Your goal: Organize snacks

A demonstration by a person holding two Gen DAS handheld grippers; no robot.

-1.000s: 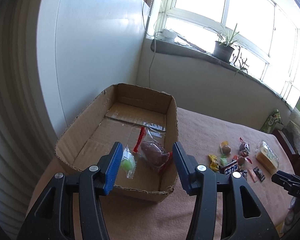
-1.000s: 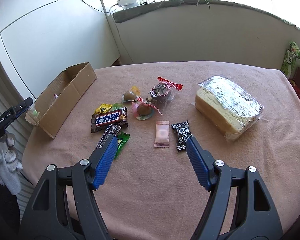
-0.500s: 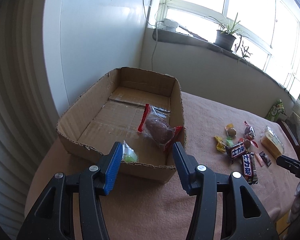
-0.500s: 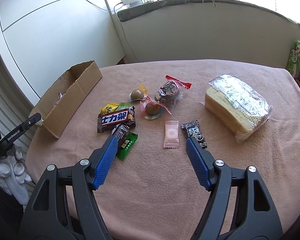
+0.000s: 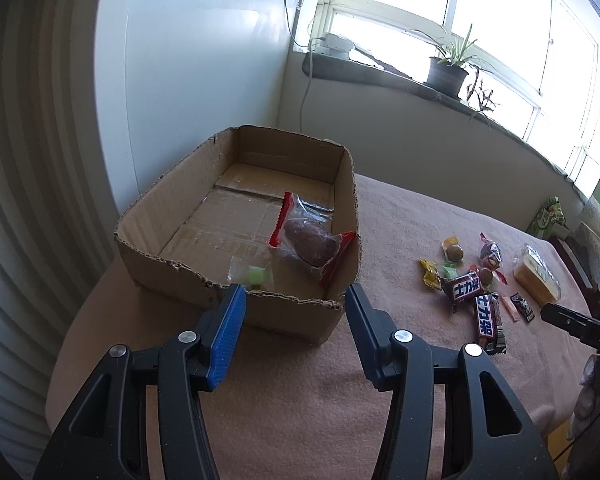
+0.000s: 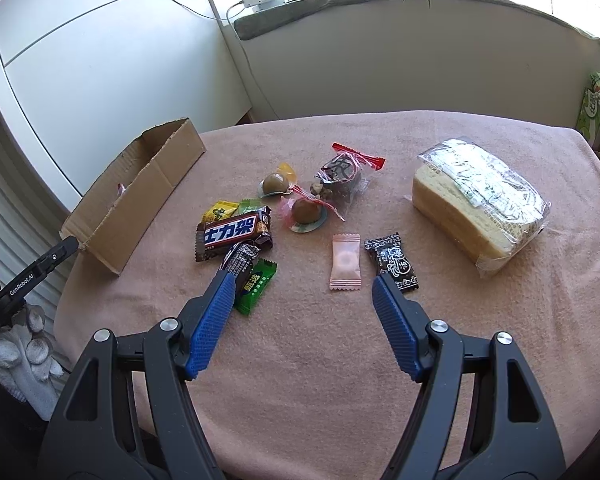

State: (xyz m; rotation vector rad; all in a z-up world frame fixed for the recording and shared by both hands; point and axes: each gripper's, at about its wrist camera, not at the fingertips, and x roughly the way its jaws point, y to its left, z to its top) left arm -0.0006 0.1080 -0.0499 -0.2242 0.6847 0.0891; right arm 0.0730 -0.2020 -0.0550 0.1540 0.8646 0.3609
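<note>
L gripper (image 5: 292, 300): jaws apart, nothing between pads; hangs just short of the near wall of the cardboard box (image 5: 180, 208), over the cloth.
R gripper (image 6: 304, 284): jaws spread wide, empty; above bare cloth, tips near the loose sweets.
Box: open top, at the table's left end by the white wall; torn near rim.
In box: clear bag w/ red ends holding a brown snack (image 5: 312, 240), by the right wall; small clear wrapper w/ green candy (image 5: 254, 274) near the front wall.
Table cloth (image 6: 340, 380): pinkish-tan, covers whole top.
Loose pile, mid table: brown choc bar w/ white lettering (image 6: 232, 234); 2nd dark bar (image 6: 242, 258) touching it, below; green sachet (image 6: 258, 286) just beside R gripper's left finger; yellow candy (image 6: 220, 212); two round brown sweets in clear wrap (image 6: 274, 184), (image 6: 305, 212); dark snack in clear bag w/ red ends (image 6: 342, 174).
Nearer R gripper: pink sachet (image 6: 345, 262); black sachet (image 6: 392, 264) beside it, close to the right fingertip.
Sliced bread in clear bag (image 6: 480, 204): right side, apart from the pile.
Windowsill: potted plant (image 5: 446, 70).
</note>
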